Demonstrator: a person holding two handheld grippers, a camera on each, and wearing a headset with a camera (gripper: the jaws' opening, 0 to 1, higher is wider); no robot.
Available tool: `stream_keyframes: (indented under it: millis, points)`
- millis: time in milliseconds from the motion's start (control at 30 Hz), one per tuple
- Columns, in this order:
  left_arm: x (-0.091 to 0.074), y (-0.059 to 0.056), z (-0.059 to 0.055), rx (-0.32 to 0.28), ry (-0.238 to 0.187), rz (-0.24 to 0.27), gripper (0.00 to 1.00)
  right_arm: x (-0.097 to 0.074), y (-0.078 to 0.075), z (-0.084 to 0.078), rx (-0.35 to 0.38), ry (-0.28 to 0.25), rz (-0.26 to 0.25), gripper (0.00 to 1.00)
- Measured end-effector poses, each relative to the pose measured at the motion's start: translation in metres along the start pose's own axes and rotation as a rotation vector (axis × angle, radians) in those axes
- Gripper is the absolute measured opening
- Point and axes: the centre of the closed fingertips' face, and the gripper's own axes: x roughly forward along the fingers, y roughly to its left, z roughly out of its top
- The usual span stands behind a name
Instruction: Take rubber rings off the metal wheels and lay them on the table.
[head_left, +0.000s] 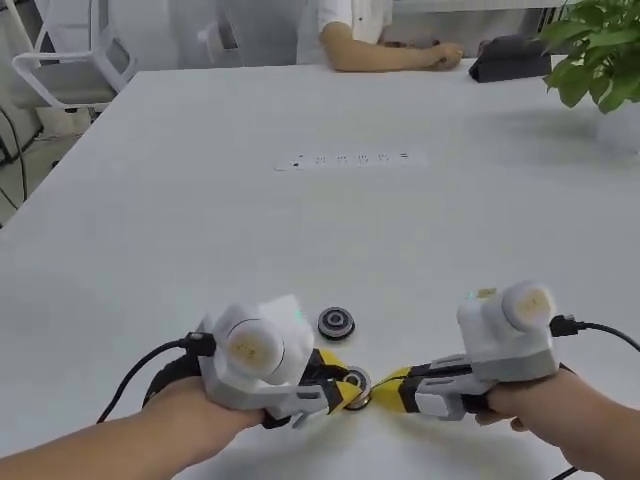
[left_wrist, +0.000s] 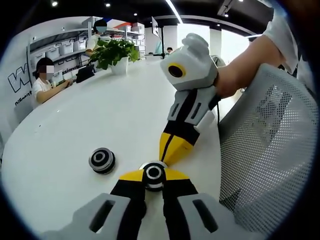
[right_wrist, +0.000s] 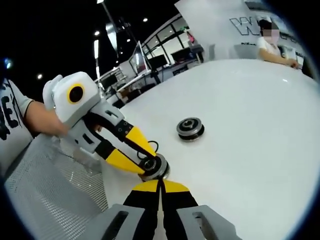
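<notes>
My left gripper (head_left: 349, 389) (left_wrist: 153, 176) is shut on a small metal wheel (head_left: 355, 383) (left_wrist: 154, 173) (right_wrist: 154, 166) with a black rubber ring, held just above the white table (head_left: 300, 230). My right gripper (head_left: 384, 386) (right_wrist: 160, 184) faces it from the right with its yellow jaws pressed together. Its tips touch the wheel's rim; whether they pinch the ring I cannot tell. A second wheel (head_left: 336, 322) (left_wrist: 102, 160) (right_wrist: 190, 127), black ring still on, lies flat on the table just beyond the left gripper.
A socket strip (head_left: 350, 158) is set into the table's middle. At the far end a person's arms (head_left: 390, 52) rest beside a black bag (head_left: 510, 58) and a potted plant (head_left: 598, 50). A mesh chair (left_wrist: 270, 150) is close behind the grippers.
</notes>
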Motion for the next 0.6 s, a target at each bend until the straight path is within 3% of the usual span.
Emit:
stream_keyframes:
  millis: [267,367,600]
  points:
    - [0.000,0.000,0.000,-0.003,-0.002,0.002,0.07,-0.003,-0.003,0.003,0.080,-0.042,0.004,0.00]
    - [0.000,0.000,0.000,-0.005,-0.001,0.006,0.07,-0.006,-0.004,0.013,0.152,-0.099,0.014,0.00]
    - [0.001,0.000,0.001,-0.008,0.000,0.013,0.07,-0.006,-0.002,0.015,0.164,-0.119,0.028,0.00]
